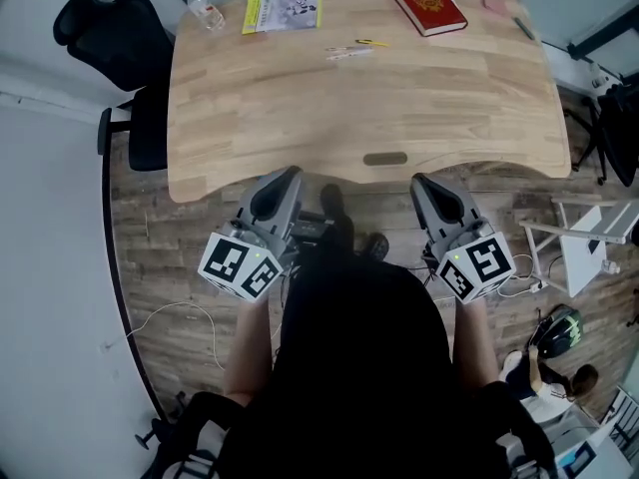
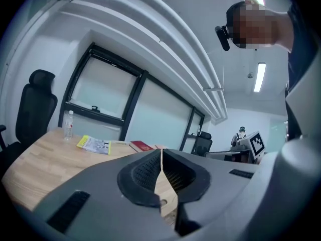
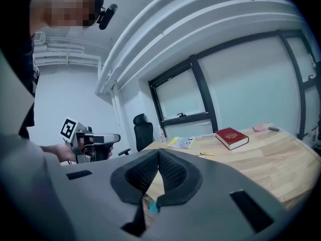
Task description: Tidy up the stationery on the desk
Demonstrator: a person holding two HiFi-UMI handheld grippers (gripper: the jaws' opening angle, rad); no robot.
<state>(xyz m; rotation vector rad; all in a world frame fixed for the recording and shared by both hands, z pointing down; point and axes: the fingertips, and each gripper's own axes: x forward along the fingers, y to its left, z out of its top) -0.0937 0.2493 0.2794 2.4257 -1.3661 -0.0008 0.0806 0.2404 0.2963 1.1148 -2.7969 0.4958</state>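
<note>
The left gripper (image 1: 284, 180) and right gripper (image 1: 425, 186) are hovering just short of the desk's (image 1: 300, 118) near edge, both clenched on nothing. Farther on, pens (image 1: 351, 50) are lying loose. At the far edge, a booklet (image 1: 283, 10), a red book (image 1: 424, 1) and a bottle (image 1: 205, 11) are sitting apart. Judged from this layout, tidying is not yet starting: every item is awaiting collection.

Ahead of left claw (image 1: 288, 176) and right claw (image 1: 419, 181): bare desk (image 1: 369, 108), open passage. Far ahead: pens (image 1: 349, 50), booklet (image 1: 283, 10), red book (image 1: 424, 1), bottle (image 1: 205, 11). Chair (image 1: 120, 58) far left.
</note>
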